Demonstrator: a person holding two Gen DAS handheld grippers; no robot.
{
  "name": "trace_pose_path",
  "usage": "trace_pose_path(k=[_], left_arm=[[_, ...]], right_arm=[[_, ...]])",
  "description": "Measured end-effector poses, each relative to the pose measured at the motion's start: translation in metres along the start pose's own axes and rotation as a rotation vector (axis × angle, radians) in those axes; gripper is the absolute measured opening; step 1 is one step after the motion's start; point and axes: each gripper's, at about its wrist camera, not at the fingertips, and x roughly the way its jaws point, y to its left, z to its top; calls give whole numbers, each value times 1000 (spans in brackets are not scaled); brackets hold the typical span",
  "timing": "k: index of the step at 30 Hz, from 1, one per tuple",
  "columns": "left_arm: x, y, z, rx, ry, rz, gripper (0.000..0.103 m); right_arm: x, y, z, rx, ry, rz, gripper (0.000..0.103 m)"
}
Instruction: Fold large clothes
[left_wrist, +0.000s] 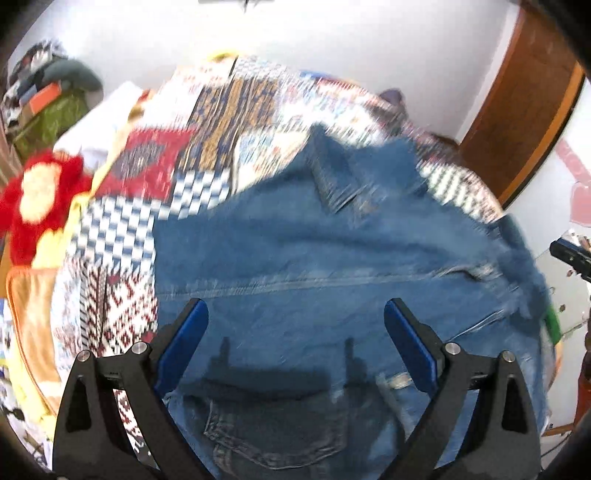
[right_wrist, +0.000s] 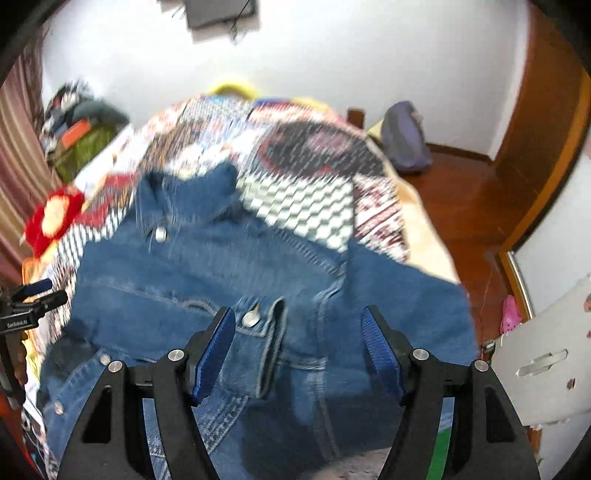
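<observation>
Denim jacket (right_wrist: 229, 273) lies spread on a bed covered by a patchwork quilt (left_wrist: 221, 122), its collar toward the far end and a buttoned cuff (right_wrist: 258, 332) folded across its near part. Left gripper (left_wrist: 295, 339) hangs above the denim with jaws wide and nothing between them. Right gripper (right_wrist: 299, 347) is likewise wide apart over the cuff, its pads clear of the cloth; a red plush toy (left_wrist: 37, 199) sits at the quilt's left edge.

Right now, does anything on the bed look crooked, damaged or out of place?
Nothing looks damaged. The denim jacket is only rumpled: its collar sits bunched and one cuff lies folded across the front. Both the left gripper and the right gripper are open above it.
</observation>
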Motion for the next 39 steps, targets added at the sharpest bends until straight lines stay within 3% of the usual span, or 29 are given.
trace_pose_path(k=[5, 9, 15, 25, 28, 33, 36, 39], left_arm=[[-20, -37, 28, 60, -92, -37, 97], [-16, -69, 38, 106, -106, -79, 98], [23, -120, 42, 160, -27, -151, 98], [111, -154, 11, 195, 218, -168, 98], [126, -152, 2, 178, 264, -174, 98], [123, -160, -3, 213, 247, -151, 98], [121, -157, -3, 203, 245, -150, 98], [113, -151, 0, 181, 225, -149, 98]], right_arm=[[-36, -42, 0, 91, -77, -29, 69], [-47, -80, -11, 166, -89, -74, 69], [-36, -137, -44, 319, -16, -71, 69], [32, -207, -112, 687, 191, 152, 69], [44, -212, -119, 735, 183, 171, 69], [64, -218, -115, 790, 167, 182, 69], [70, -218, -107, 785, 149, 161, 61], [67, -212, -93, 752, 118, 112, 43]])
